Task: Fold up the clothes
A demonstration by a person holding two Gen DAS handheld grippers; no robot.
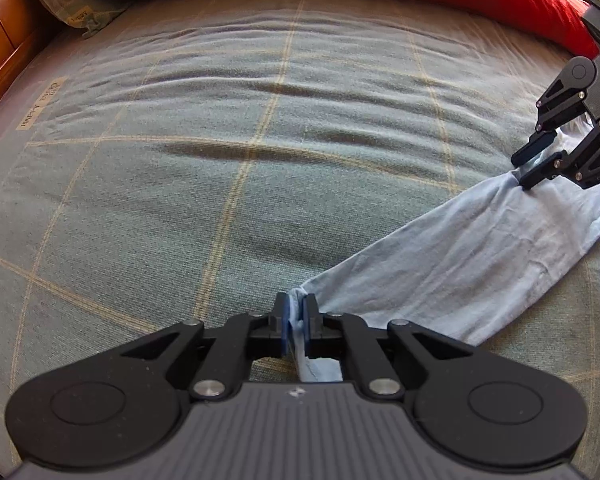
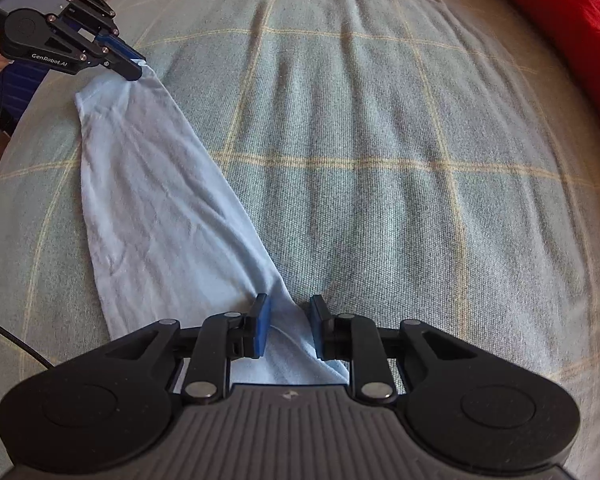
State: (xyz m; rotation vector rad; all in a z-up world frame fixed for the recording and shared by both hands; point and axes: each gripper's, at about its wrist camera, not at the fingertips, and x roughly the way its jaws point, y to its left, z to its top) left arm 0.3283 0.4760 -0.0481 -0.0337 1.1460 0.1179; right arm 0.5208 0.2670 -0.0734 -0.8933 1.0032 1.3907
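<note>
Left gripper (image 1: 296, 320) pinches the pale blue garment (image 1: 460, 256); right gripper (image 2: 288, 326) parted around its other end; bed (image 1: 220, 140) fold barely begun.

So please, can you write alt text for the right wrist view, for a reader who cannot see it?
A light blue garment lies stretched across a grey-green checked bedspread, between two black tongs. The right tongs, nearest the camera, have the cloth between slightly parted blue pads; the left tongs, far left, pinch the other end. A red pillow sits upper right.

Left tool (image 1: 296, 318) clamped, right tool (image 2: 288, 328) parted
</note>
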